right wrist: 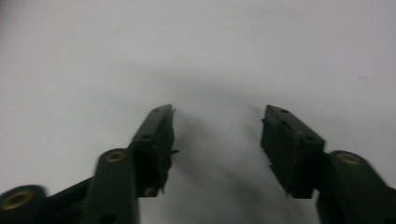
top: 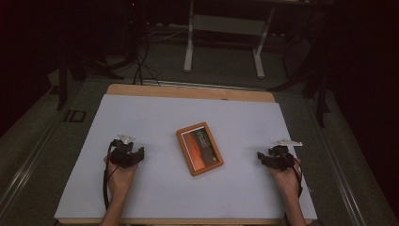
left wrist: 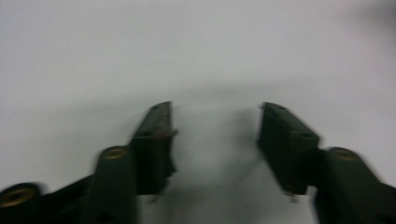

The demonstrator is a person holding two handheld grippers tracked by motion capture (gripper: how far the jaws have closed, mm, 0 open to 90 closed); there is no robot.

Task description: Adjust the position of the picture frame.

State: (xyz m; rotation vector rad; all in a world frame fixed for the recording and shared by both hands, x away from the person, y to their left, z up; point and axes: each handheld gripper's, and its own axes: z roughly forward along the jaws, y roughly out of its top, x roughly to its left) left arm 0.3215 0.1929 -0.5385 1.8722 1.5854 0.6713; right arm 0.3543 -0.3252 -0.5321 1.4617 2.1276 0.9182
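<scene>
- Book, orange-edged with a dark cover, is seen lying flat near the middle of the tabletop, turned at a slant to its edges.
- It is placed between the two claws and well apart from both; nothing is touching it.
- The left claw is held low over the sheet at the left, and its jaws are seen parted with nothing between them.
- In the left gripper view the left claw is shown released, with bare white surface in the gap.
- The right claw is held at the right of the book, likewise low over the sheet.
- In the right gripper view the right claw is shown released too, with plain white surface between the jaws.
- The tabletop is covered by a white sheet, and a strip of wood is left showing along its far edge.
- Beyond it, a grey carpeted floor is seen in a dim room.
- A white frame on two legs is stood on that floor behind the tabletop.
- Dark cables are trailed across the floor at the far left.
</scene>
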